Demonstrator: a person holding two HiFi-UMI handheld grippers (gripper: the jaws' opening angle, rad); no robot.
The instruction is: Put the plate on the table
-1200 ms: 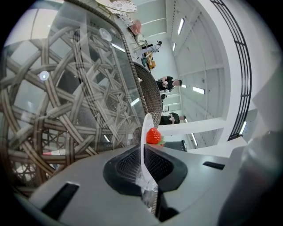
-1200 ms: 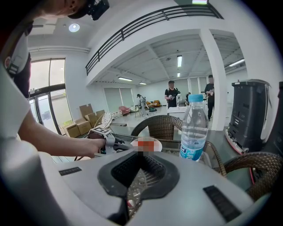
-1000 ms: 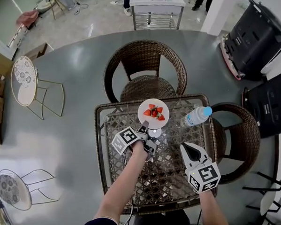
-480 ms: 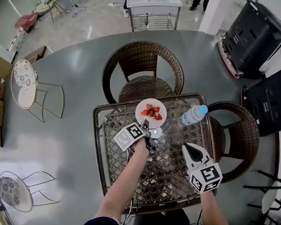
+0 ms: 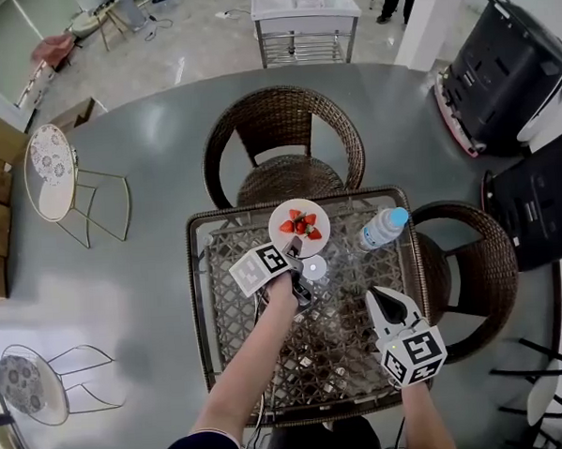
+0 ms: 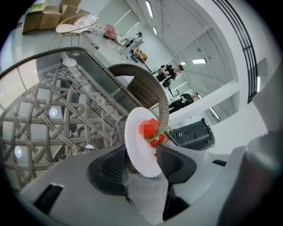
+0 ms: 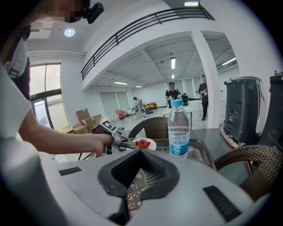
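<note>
Overhead and two tabletop-level views, plate common.

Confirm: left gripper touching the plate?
Cannot tell: left gripper view shows the plate rim between the left gripper's opening jaws, no plain gap or contact.

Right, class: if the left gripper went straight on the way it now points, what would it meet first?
The white plate, almost certainly: its rim sits between the opening jaws of the left gripper.

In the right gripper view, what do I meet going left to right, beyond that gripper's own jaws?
Left gripper, jaws opening → plate of strawberries, its rim between those jaws → water bottle → black machine.
</note>
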